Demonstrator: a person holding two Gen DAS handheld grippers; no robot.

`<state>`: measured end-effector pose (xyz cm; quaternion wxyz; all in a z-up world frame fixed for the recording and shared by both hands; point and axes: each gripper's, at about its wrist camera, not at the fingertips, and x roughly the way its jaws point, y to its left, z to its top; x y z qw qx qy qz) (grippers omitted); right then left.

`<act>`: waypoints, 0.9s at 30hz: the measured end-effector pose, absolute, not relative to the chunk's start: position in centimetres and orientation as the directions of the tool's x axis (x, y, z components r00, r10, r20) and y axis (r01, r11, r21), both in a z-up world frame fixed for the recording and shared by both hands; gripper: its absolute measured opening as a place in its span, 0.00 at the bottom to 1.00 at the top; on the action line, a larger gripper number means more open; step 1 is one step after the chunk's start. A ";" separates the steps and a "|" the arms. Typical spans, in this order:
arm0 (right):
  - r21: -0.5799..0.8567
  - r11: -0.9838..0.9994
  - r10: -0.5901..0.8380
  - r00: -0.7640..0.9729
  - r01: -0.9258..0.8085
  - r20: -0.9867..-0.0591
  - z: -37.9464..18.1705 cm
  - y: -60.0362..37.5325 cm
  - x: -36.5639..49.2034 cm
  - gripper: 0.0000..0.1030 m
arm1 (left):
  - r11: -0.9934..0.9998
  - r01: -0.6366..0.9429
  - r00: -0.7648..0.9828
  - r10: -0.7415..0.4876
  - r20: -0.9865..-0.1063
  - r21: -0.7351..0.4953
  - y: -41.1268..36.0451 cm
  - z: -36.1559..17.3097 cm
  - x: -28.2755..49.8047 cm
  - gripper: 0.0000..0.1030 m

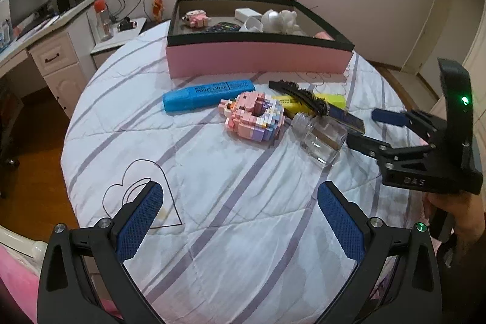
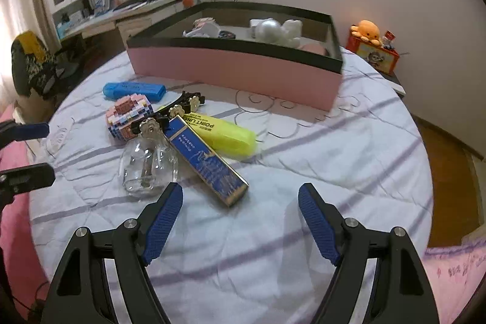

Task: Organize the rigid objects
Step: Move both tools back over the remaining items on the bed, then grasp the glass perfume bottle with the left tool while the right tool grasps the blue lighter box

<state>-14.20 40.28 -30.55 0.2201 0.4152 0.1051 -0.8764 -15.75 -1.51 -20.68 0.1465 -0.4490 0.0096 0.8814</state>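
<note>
On the bed lie a blue marker (image 1: pixel 208 94) (image 2: pixel 133 89), a pink block figure (image 1: pixel 255 119) (image 2: pixel 129 114), a yellow marker (image 1: pixel 316 101) (image 2: pixel 226 134), a black hair clip (image 1: pixel 299 96) (image 2: pixel 182 108), a flat blue box (image 2: pixel 206 161) (image 1: pixel 346 117) and a clear glass bottle (image 1: pixel 322 138) (image 2: pixel 145 169). A pink box with a black rim (image 1: pixel 258 58) (image 2: pixel 237 69) stands behind them and holds several toys. My left gripper (image 1: pixel 240 217) is open and empty, short of the pile. My right gripper (image 2: pixel 240 220) (image 1: pixel 361 128) is open and empty, near the blue box's end.
A desk with a monitor and drawers (image 1: pixel 45 29) stands at the left. A nightstand (image 1: pixel 121 35) carries a water bottle. An orange plush octopus on a red box (image 2: pixel 373 47) stands right of the bed. Wooden floor (image 2: pixel 449 181) borders the bed.
</note>
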 end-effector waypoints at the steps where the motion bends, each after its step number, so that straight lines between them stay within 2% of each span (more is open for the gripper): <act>1: -0.014 -0.876 -0.295 -0.559 0.481 -0.775 -30.7 39.9 -14.4 0.75 | -0.956 -0.271 -0.550 0.250 -0.797 -0.114 -1.4 -20.8 -15.8 1.00; 3: -0.011 -0.865 -0.309 -0.551 0.502 -0.775 -30.9 39.5 -14.7 0.63 | -0.955 -0.276 -0.544 0.250 -0.801 -0.110 -1.4 -21.0 -15.8 1.00; 6: -0.017 -0.855 -0.313 -0.542 0.518 -0.780 -31.2 39.2 -15.0 0.55 | -0.956 -0.272 -0.537 0.244 -0.807 -0.108 -1.4 -21.2 -16.0 1.00; 8: 0.006 -0.847 -0.338 -0.530 0.531 -0.778 -31.0 39.3 -14.6 0.39 | -0.960 -0.260 -0.537 0.235 -0.810 -0.106 -1.5 -21.4 -16.2 1.00; 11: 0.034 -0.847 -0.357 -0.519 0.531 -0.777 -30.8 39.9 -14.0 0.28 | -0.961 -0.243 -0.538 0.244 -0.807 -0.129 -1.5 -21.4 -16.6 1.00; 16: 0.092 -0.876 -0.361 -0.517 0.473 -0.776 -30.7 42.9 -13.0 0.25 | -0.958 -0.237 -0.540 0.270 -0.797 -0.164 0.4 -21.4 -17.1 1.00; 19: 0.069 -0.912 -0.302 -0.548 0.405 -0.780 -30.5 45.0 -12.6 0.24 | -0.962 -0.215 -0.549 0.261 -0.794 -0.168 2.4 -21.5 -17.6 1.00; 23: 0.098 -0.927 -0.298 -0.554 0.361 -0.777 -30.5 47.3 -12.6 0.23 | -0.959 -0.194 -0.534 0.279 -0.799 -0.206 4.8 -21.9 -18.5 1.00; 27: 0.125 -0.923 -0.322 -0.553 0.363 -0.769 -30.7 47.9 -12.6 0.23 | -0.968 -0.180 -0.528 0.243 -0.813 -0.173 7.1 -22.6 -19.4 1.00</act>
